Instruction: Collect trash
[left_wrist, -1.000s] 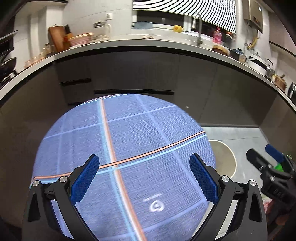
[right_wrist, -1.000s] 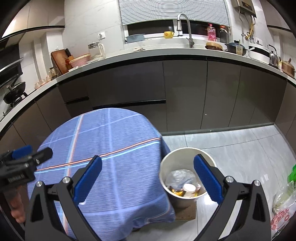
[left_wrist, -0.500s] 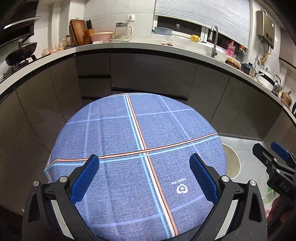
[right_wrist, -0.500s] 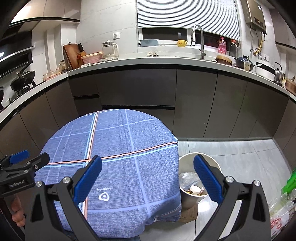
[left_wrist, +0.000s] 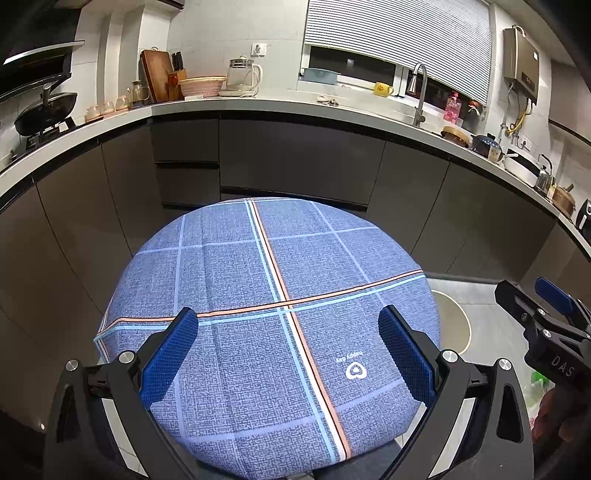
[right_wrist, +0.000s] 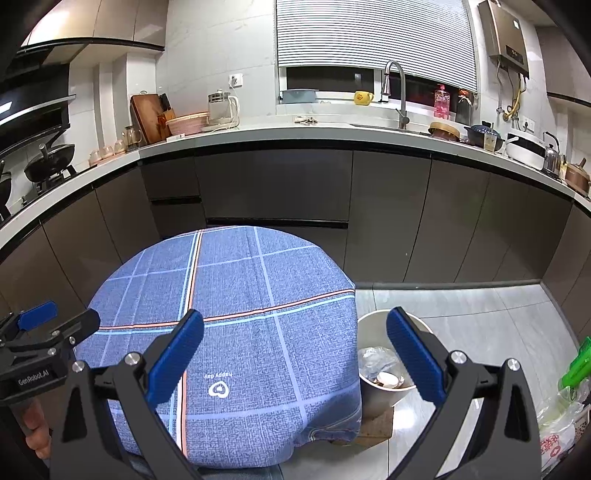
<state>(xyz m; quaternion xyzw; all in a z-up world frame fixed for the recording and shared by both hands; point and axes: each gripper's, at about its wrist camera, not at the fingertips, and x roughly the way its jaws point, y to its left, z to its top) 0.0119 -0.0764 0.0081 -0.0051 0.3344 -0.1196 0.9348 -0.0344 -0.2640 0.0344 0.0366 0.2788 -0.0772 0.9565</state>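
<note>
With both the left gripper (left_wrist: 286, 345) and right gripper (right_wrist: 295, 347) hanging over the blue-clothed surface (right_wrist: 229, 291), jaws wide and holding nothing, the trash (right_wrist: 382, 367) sits in the bin (right_wrist: 371, 321) beside it, looking light, crinkly, best pinched by loose plastic.

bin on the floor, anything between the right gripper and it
Nothing visible does. The bin sits open-topped beside the table, right of its hanging cloth edge, and the open right gripper holds nothing.
</note>
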